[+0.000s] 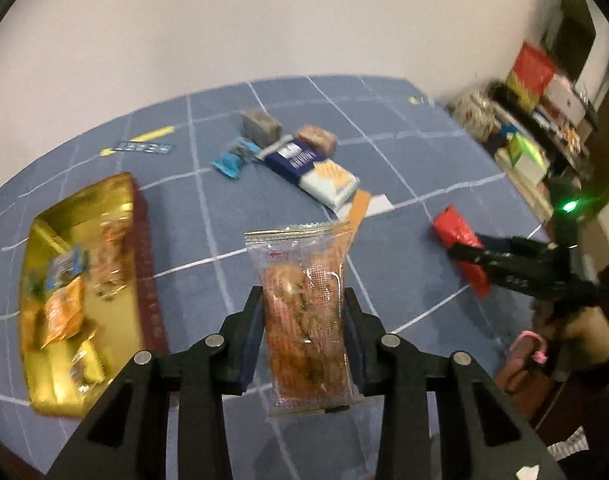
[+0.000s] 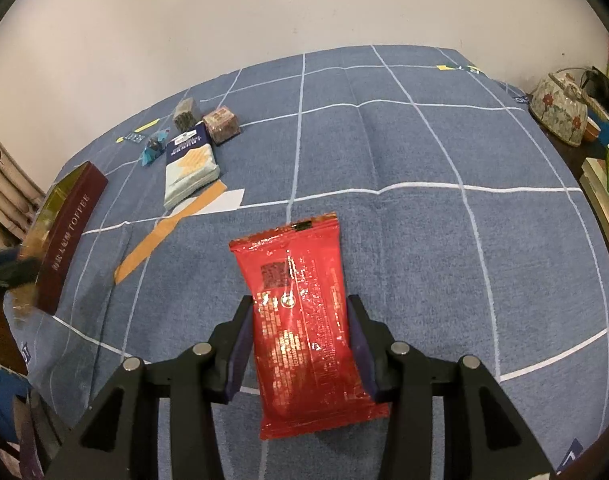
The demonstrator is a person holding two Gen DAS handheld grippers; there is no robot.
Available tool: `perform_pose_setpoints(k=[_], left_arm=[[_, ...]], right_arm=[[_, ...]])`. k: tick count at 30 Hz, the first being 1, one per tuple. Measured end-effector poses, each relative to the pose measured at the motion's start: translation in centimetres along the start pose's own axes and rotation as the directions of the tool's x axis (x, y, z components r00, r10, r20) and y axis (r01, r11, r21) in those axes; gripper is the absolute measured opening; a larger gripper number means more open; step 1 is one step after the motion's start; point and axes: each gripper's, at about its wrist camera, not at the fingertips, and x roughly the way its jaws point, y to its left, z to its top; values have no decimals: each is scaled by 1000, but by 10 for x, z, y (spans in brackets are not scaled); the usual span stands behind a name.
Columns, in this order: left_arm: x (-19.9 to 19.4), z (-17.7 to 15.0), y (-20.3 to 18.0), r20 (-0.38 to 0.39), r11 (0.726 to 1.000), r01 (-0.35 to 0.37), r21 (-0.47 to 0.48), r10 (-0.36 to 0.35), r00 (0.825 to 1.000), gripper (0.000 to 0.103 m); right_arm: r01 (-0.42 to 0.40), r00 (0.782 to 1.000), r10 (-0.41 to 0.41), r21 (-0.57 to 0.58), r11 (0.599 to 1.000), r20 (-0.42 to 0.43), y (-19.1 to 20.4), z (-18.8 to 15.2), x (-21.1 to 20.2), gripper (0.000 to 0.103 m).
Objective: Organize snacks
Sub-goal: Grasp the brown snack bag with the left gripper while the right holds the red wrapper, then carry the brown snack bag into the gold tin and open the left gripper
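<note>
My left gripper (image 1: pixel 303 294) is shut on a clear packet (image 1: pixel 300 264) of brown biscuit, held above the blue checked tablecloth (image 1: pixel 208 216). To its left lies an open gold-lined toffee box (image 1: pixel 144 272) with several wrapped snacks inside. My right gripper (image 2: pixel 300 302) is shut on a red foil packet (image 2: pixel 296 264). The left wrist view also shows this red packet (image 1: pixel 452 226) at the right. A small heap of loose snacks lies further back, among them a blue-and-white packet (image 2: pixel 190 168) and a brown cube (image 2: pixel 222 124). The maroon box side (image 2: pixel 70 236) reads TOFFEE.
An orange tape strip (image 2: pixel 164 236) and a white slip of paper (image 2: pixel 220 202) lie flat on the cloth. A floral lidded pot (image 2: pixel 558 108) and cluttered shelves (image 1: pixel 536 120) stand past the table's right edge. A pale wall backs the table.
</note>
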Motion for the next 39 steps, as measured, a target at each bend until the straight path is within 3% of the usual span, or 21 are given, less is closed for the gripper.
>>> perform_pose_setpoints(k=[9, 18, 30, 39], left_arm=[[-67, -18, 76, 61, 985, -65, -160, 76, 995, 34], [-70, -36, 135, 29, 957, -153, -247, 165, 986, 34], [-32, -27, 146, -6, 956, -168, -241, 172, 985, 34], [-6, -23, 139, -32, 956, -223, -188, 221, 975, 34]], right_arm=[[17, 1000, -17, -8, 1000, 2, 2, 0, 1, 45], [35, 999, -35, -17, 999, 2, 4, -1, 2, 45], [43, 999, -43, -25, 999, 2, 5, -1, 2, 45], [47, 999, -46, -29, 998, 3, 5, -1, 2, 45]])
